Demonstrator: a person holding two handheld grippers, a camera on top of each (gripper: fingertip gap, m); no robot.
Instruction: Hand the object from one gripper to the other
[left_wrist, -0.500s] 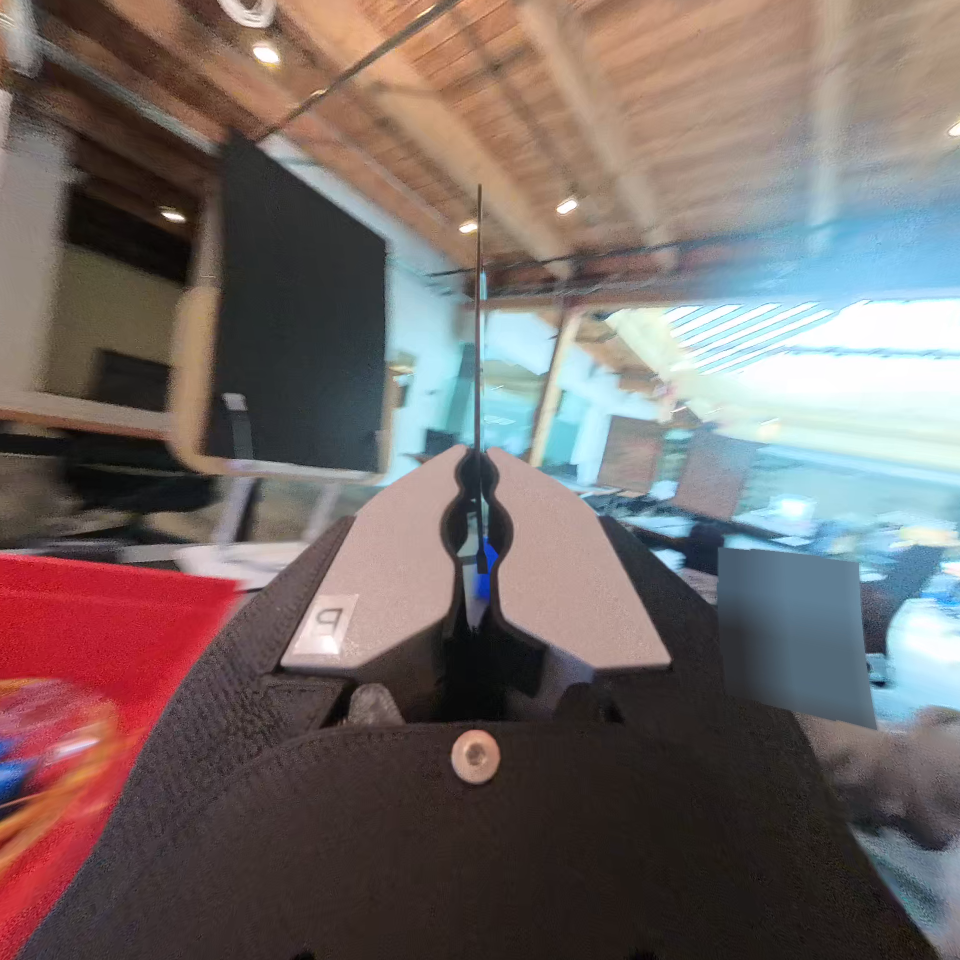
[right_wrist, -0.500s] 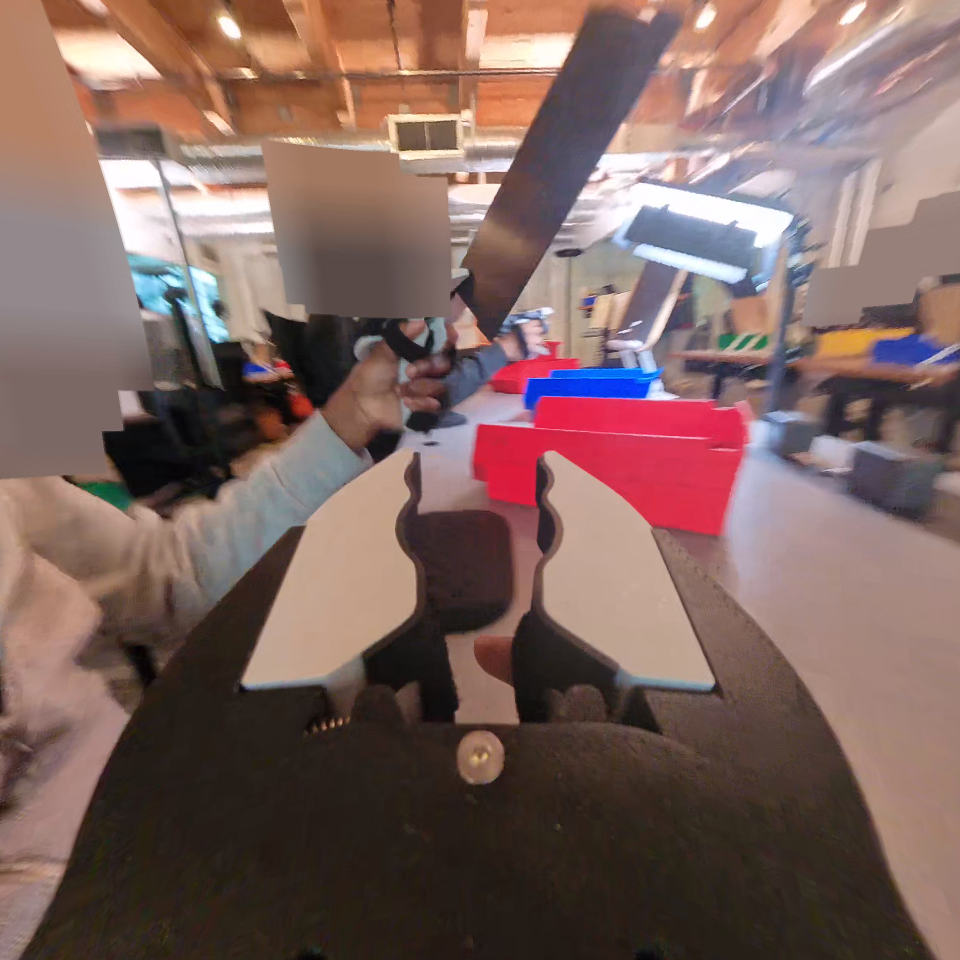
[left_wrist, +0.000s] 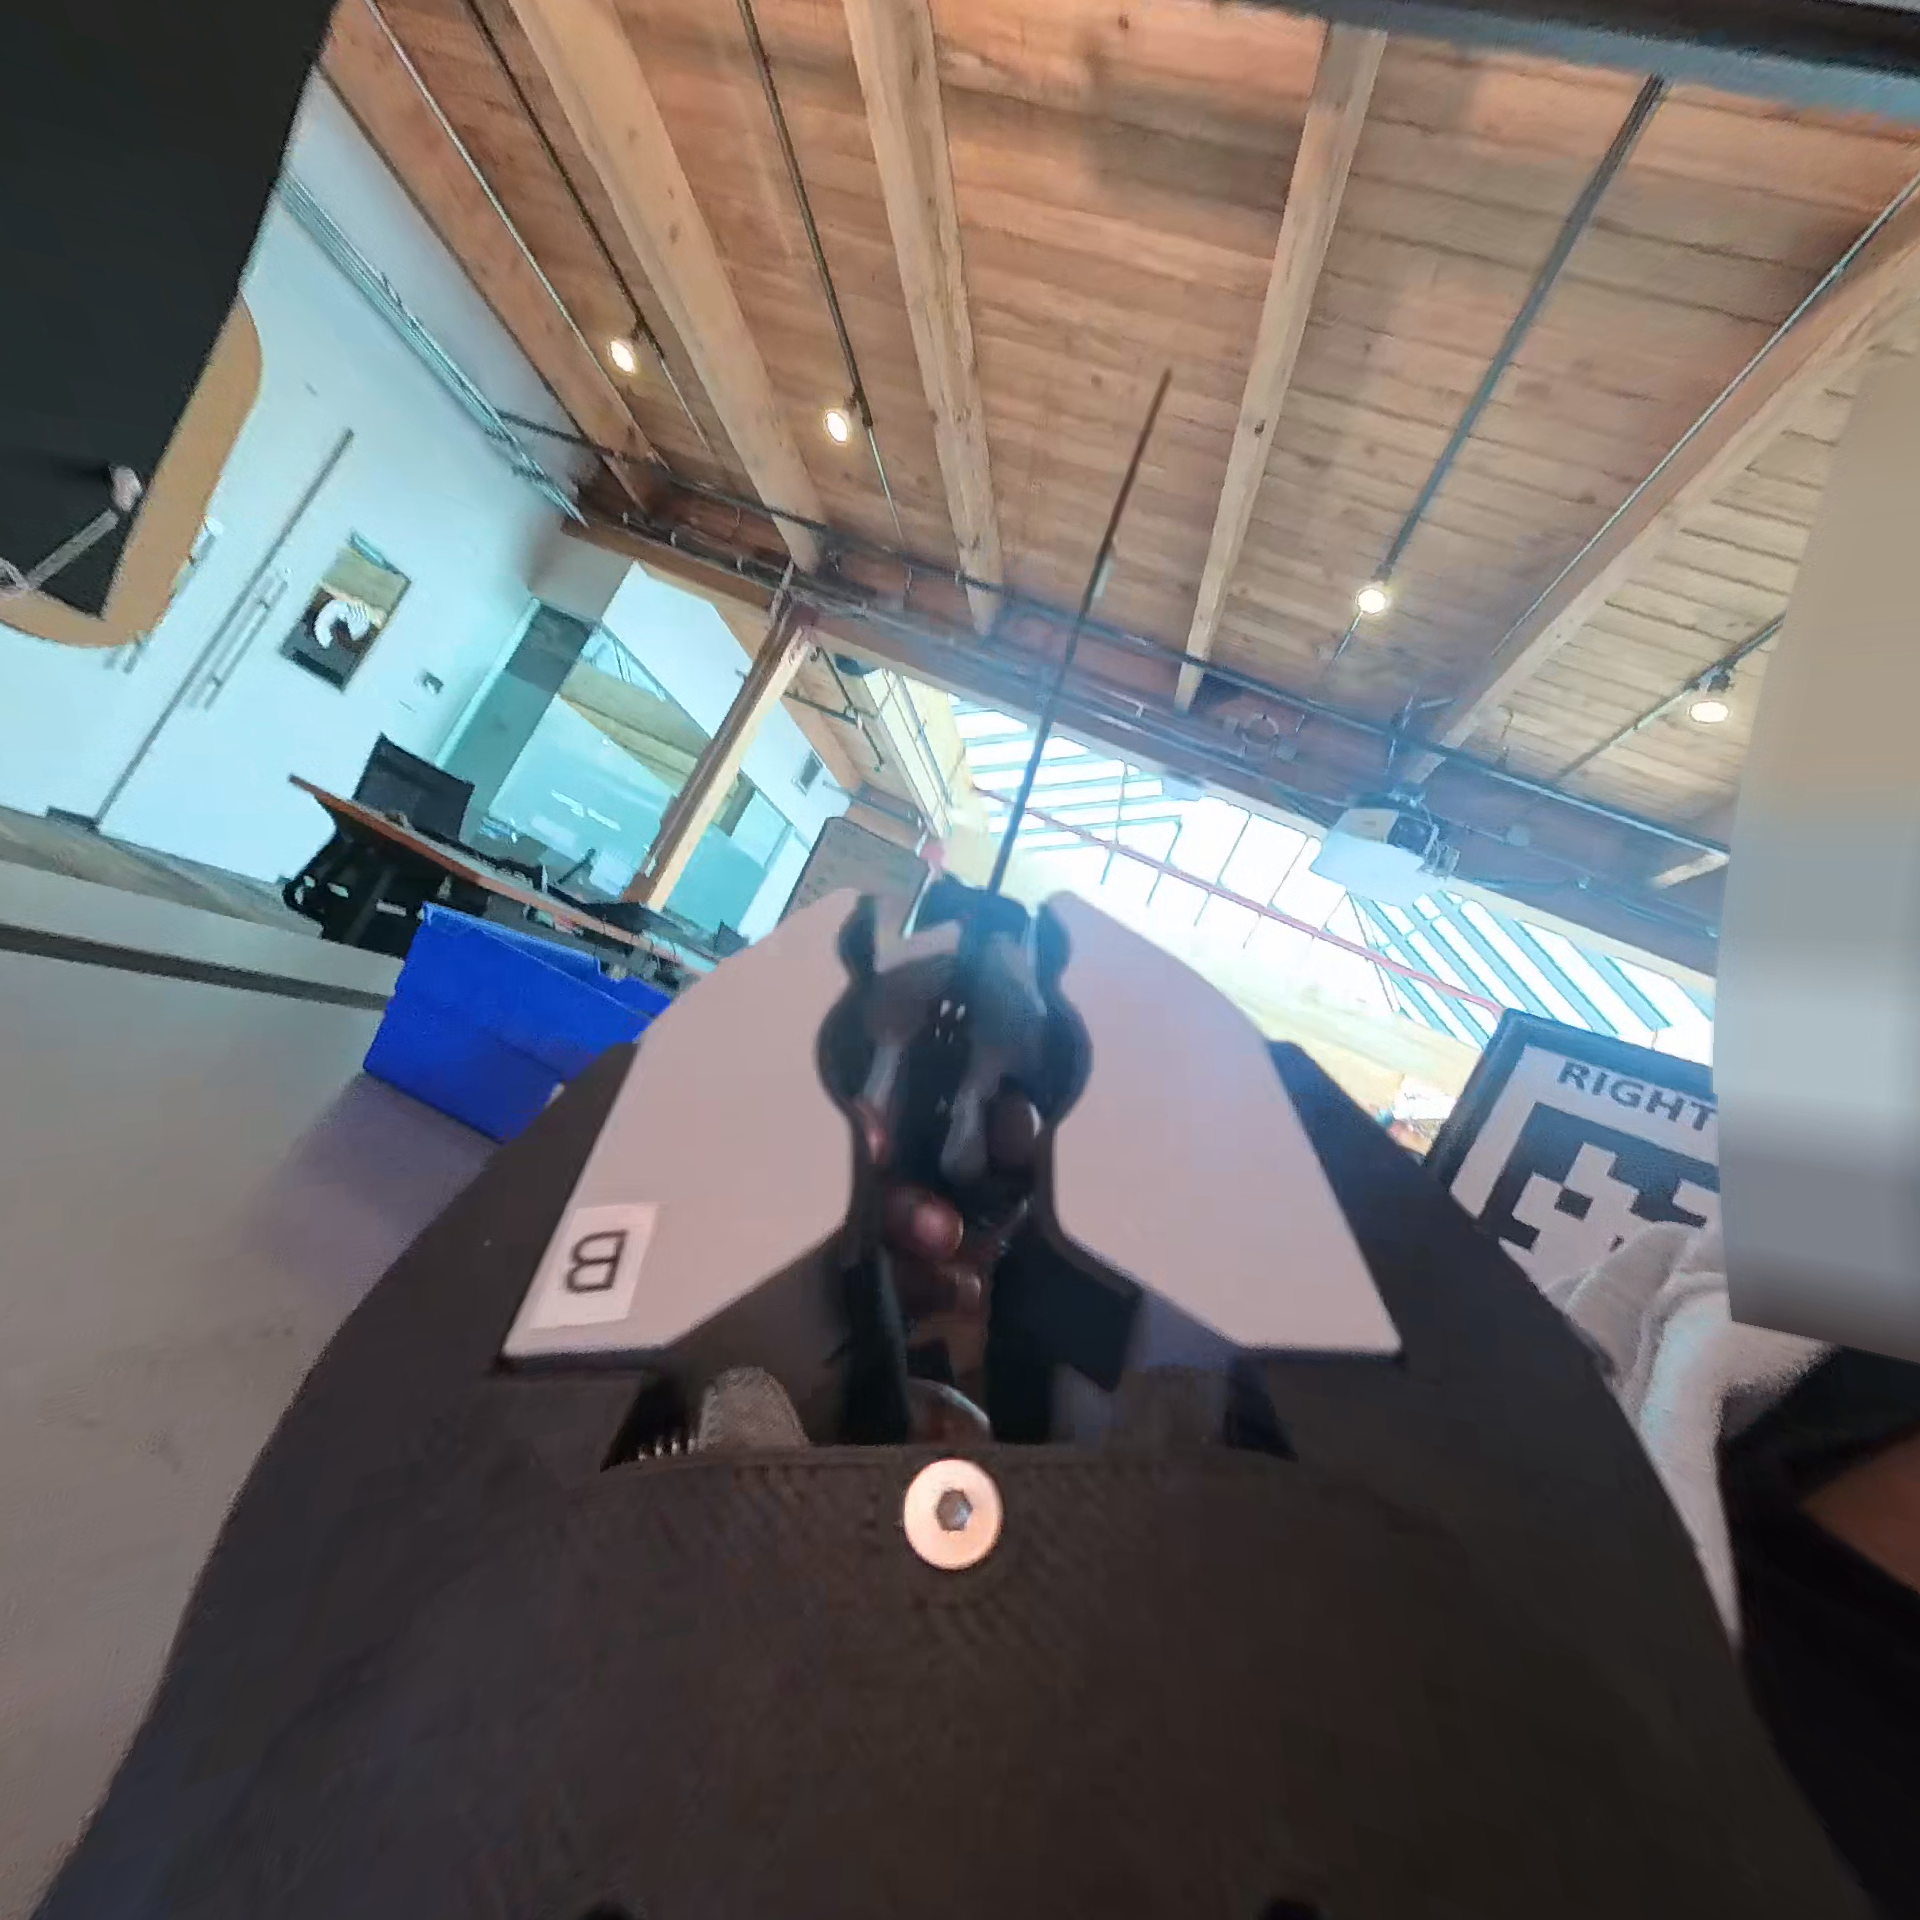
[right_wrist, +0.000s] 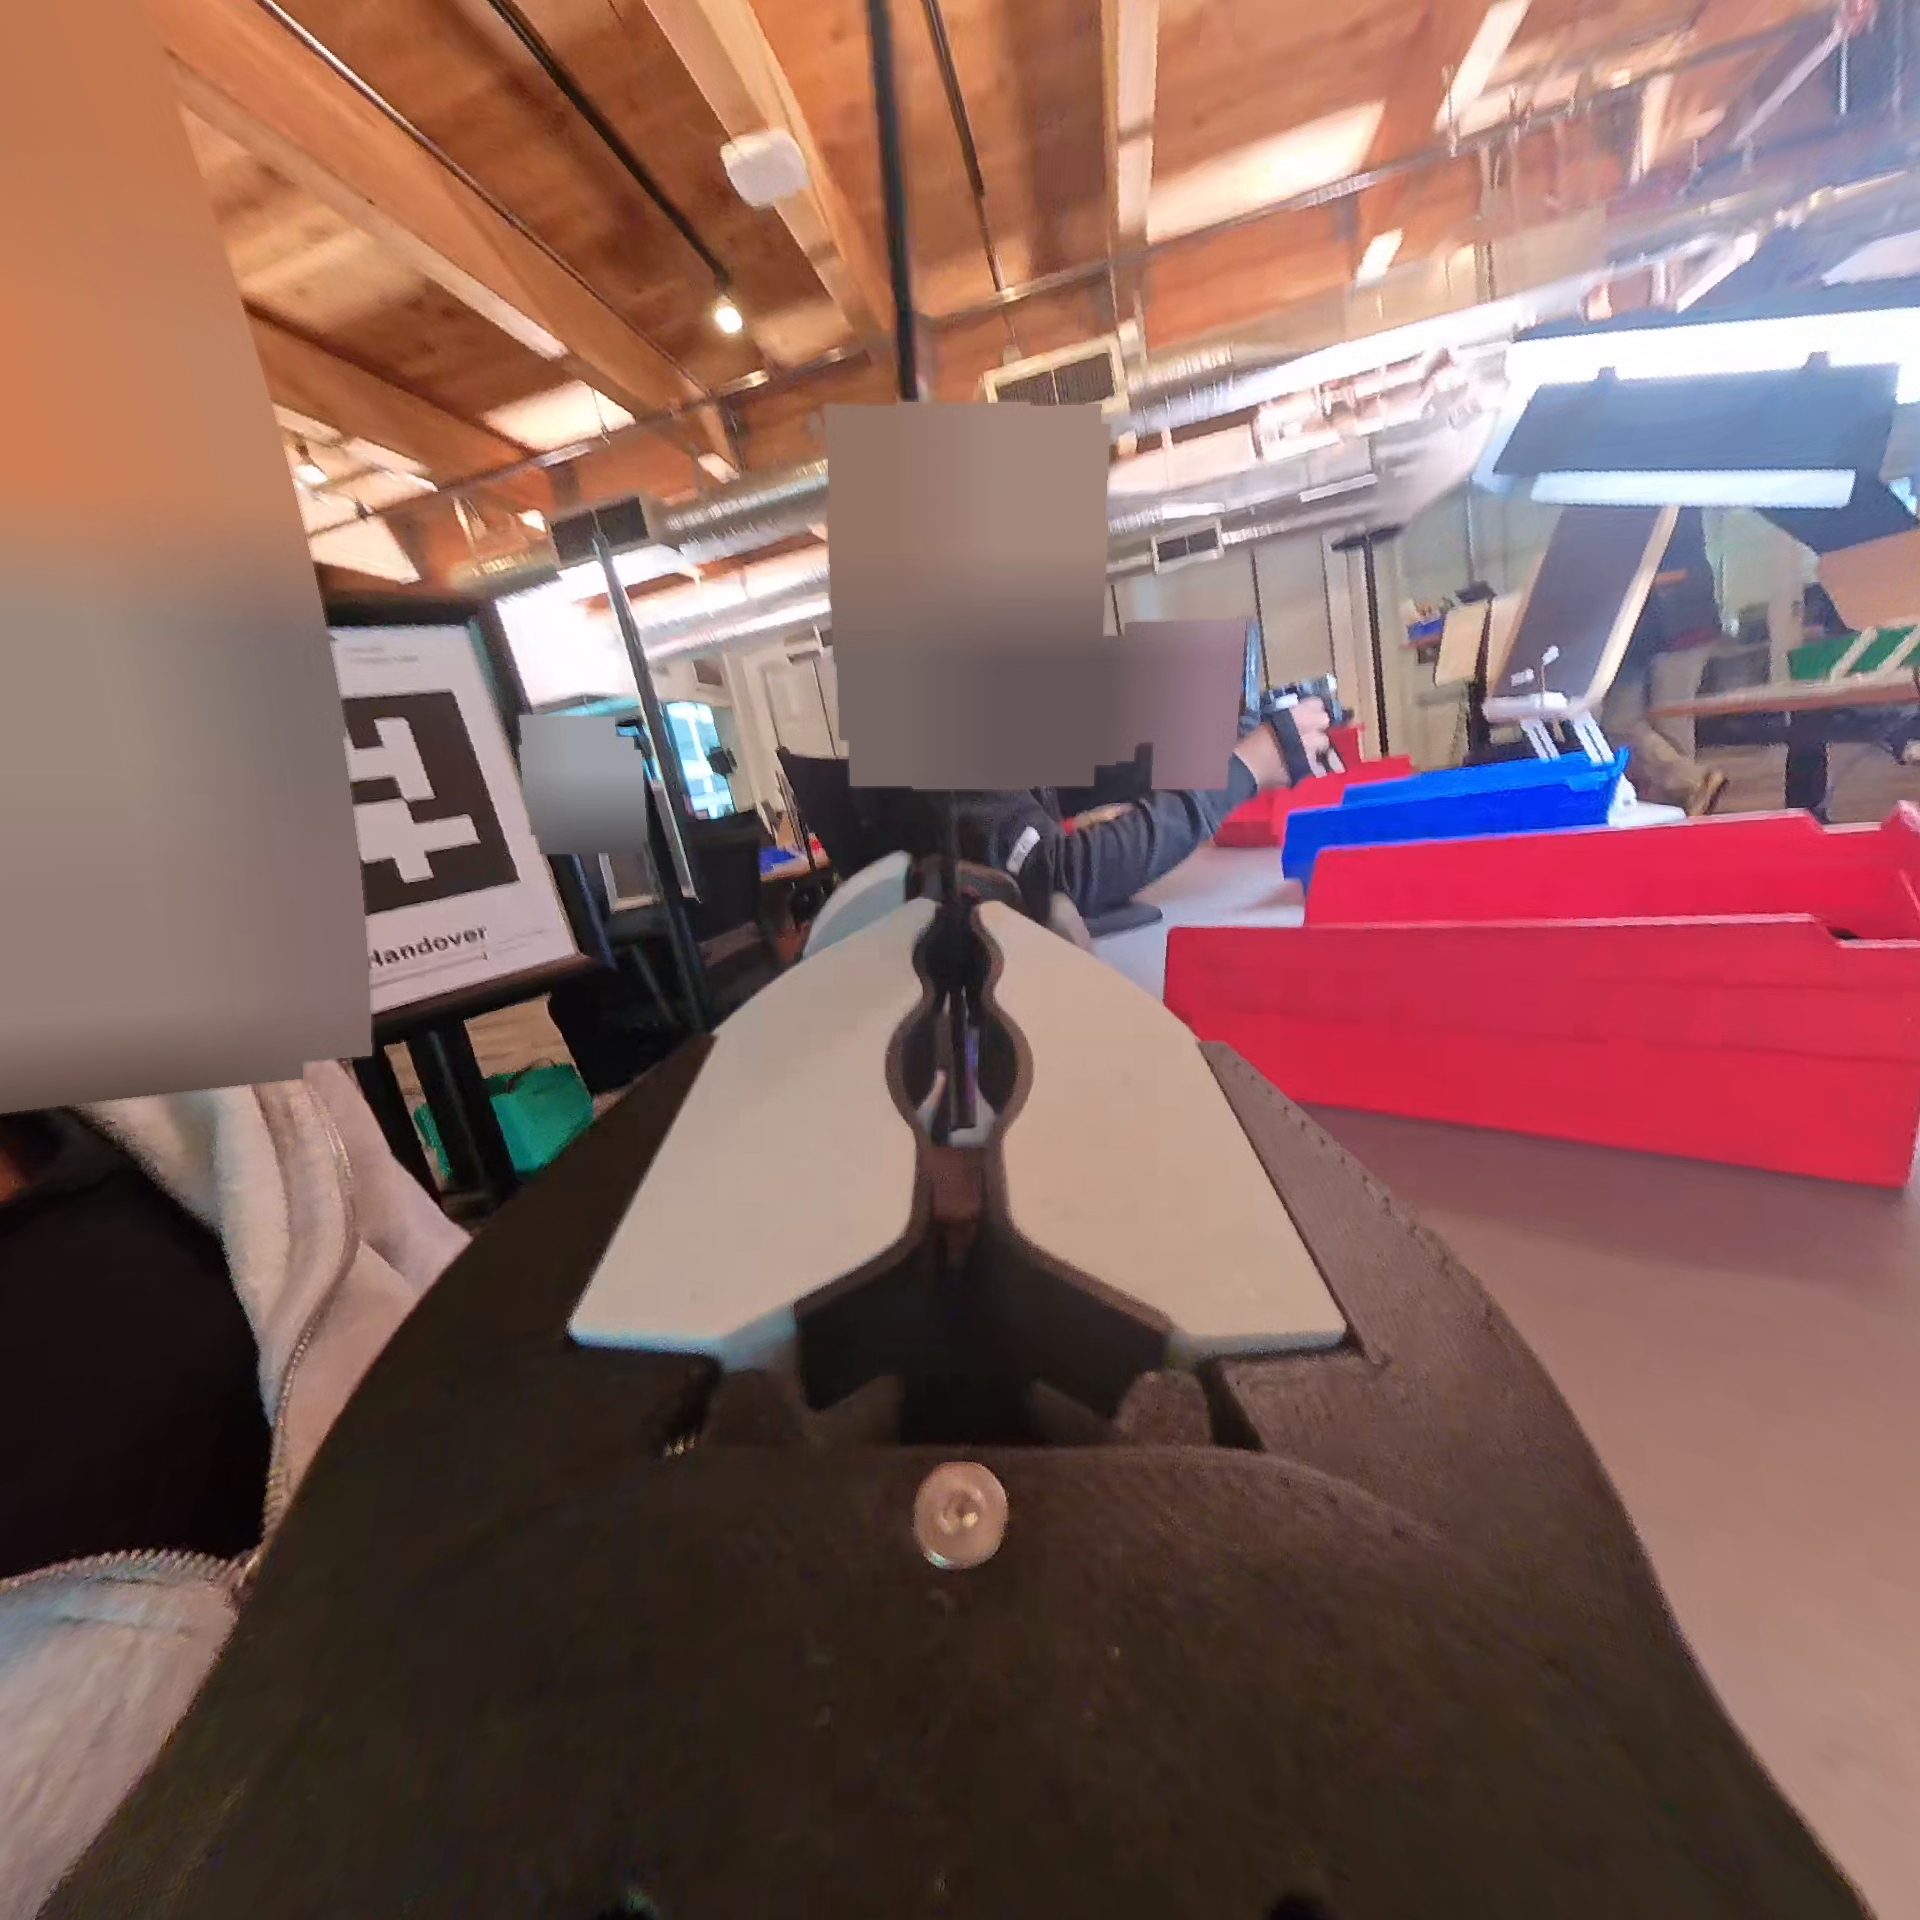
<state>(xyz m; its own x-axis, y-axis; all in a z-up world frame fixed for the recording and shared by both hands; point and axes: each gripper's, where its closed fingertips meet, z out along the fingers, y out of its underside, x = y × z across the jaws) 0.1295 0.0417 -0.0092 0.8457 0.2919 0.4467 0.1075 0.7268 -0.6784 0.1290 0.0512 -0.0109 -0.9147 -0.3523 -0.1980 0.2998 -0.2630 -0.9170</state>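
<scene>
A workshop under a beamed wooden ceiling (left_wrist: 1091, 208), with a grey table (right_wrist: 1662, 1351) to the right of the tongs; the strip (right_wrist: 891, 208), thin, black and seen edge-on, stands up from the tips of the right tongs (right_wrist: 951, 925) and runs towards the ceiling, partly behind a blurred patch. The right tongs are pressed together on its lower end, their pale fingers (right_wrist: 1101, 1091) meeting at the tip with only the strip between them. The left tongs (left_wrist: 948, 909) stand narrowly parted; the strip (left_wrist: 1081, 613) rises through that gap, leaning a little right, and does not seem to touch either finger, though the dark blurred shapes low in the gap are hard to read; a fingertip or two of a hand shows there. From the right view, one pale finger of the left tongs shows just beyond and left of the right tips. Right of the right tongs, two red bins (right_wrist: 1558, 1039) lie on the table, with a blue bin (right_wrist: 1455, 821) behind them; left of them, a framed marker board (right_wrist: 436, 821) on a stand, and nearer, a grey zipped jacket (right_wrist: 312, 1195). Beyond the tips, another person's dark sleeve (right_wrist: 1143, 842) reaches right.
</scene>
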